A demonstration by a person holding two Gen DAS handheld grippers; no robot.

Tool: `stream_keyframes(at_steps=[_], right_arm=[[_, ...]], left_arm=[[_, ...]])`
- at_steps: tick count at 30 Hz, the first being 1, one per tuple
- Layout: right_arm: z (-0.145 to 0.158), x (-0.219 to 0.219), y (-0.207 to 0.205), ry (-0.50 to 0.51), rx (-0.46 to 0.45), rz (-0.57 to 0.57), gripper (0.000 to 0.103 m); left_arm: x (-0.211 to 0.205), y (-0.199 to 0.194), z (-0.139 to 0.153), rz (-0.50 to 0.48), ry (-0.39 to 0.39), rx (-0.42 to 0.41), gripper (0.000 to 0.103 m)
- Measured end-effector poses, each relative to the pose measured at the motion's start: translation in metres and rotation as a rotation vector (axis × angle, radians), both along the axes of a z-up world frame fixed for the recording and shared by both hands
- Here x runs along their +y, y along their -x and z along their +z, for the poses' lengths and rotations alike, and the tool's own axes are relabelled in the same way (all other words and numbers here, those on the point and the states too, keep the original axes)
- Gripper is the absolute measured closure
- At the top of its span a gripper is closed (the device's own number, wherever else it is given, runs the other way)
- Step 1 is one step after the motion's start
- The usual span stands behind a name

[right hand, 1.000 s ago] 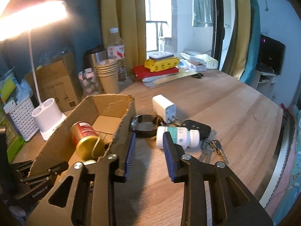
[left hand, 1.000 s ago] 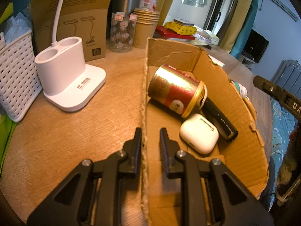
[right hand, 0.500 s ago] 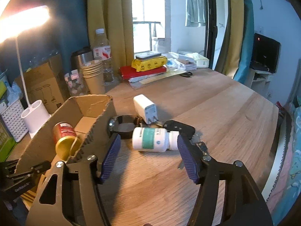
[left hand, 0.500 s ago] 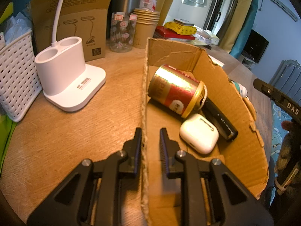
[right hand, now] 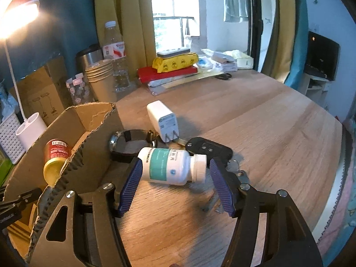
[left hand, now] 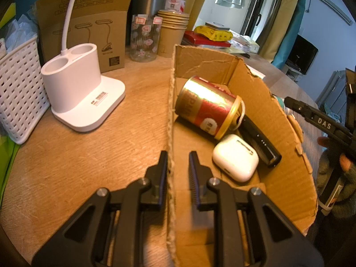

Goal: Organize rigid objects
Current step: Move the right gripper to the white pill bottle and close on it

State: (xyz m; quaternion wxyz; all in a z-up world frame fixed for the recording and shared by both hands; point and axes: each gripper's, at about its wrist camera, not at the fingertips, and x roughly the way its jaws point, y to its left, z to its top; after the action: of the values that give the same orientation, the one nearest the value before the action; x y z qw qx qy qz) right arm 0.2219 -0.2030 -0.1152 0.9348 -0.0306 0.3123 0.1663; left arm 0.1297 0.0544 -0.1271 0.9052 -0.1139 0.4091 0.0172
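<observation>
A cardboard box (left hand: pixel 287 155) lies open on the wooden table and holds a red-gold can (left hand: pixel 207 106), a white earbud case (left hand: pixel 235 158) and a black stick-shaped device (left hand: pixel 260 142). My left gripper (left hand: pixel 178 169) is shut on the box's left wall (left hand: pixel 170 115). My right gripper (right hand: pixel 175 175) is open, its blue pads on either side of a white pill bottle (right hand: pixel 171 165) lying on its side. Beside the bottle lie a black car key (right hand: pixel 209 148), a white charger (right hand: pixel 163 121) and a black watch (right hand: pixel 129 141). The box (right hand: pixel 93 146) stands just left of them.
A white lamp base (left hand: pixel 77 93), a white basket (left hand: pixel 15 89), a brown carton (left hand: pixel 89 22), a glass jar (left hand: pixel 144 37) and paper cups (left hand: pixel 173 33) stand behind. Books and packets (right hand: pixel 175 66) are stacked at the far table edge. The table's right edge (right hand: pixel 333 178) is near.
My right gripper has opened wide and moved forward, so its pads now flank the pill bottle. The left gripper and the box have not moved.
</observation>
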Motion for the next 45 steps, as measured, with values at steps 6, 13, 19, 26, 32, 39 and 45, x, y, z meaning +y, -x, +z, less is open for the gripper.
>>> stream_keyframes(at_steps=[6,13,19,26,32,39,45], right_arm=[[-0.01,0.013,0.004,0.047,0.028,0.018,0.037],[-0.008,0.032,0.026,0.087,-0.004,0.102,0.037],[-0.006,0.012,0.003,0.056,0.017,0.06,0.037],[-0.009,-0.013,-0.023,-0.002,0.067,0.086,0.032],[-0.012,-0.005,-0.022,-0.006,0.098,0.138,0.031],[-0.013,0.03,0.021,0.085,0.109,0.246,0.031],[-0.007,0.05,0.044,0.26,-0.051,0.277,0.031]], left_arm=[[0.0,0.0,0.0,0.0,-0.001,0.0,0.083],[0.0,0.0,0.0,0.0,-0.001,0.0,0.083],[0.0,0.0,0.0,0.0,-0.001,0.0,0.083],[0.0,0.0,0.0,0.0,-0.001,0.0,0.083],[0.0,0.0,0.0,0.0,-0.001,0.0,0.083],[0.0,0.0,0.0,0.0,-0.001,0.0,0.083],[0.0,0.0,0.0,0.0,-0.001,0.0,0.083]])
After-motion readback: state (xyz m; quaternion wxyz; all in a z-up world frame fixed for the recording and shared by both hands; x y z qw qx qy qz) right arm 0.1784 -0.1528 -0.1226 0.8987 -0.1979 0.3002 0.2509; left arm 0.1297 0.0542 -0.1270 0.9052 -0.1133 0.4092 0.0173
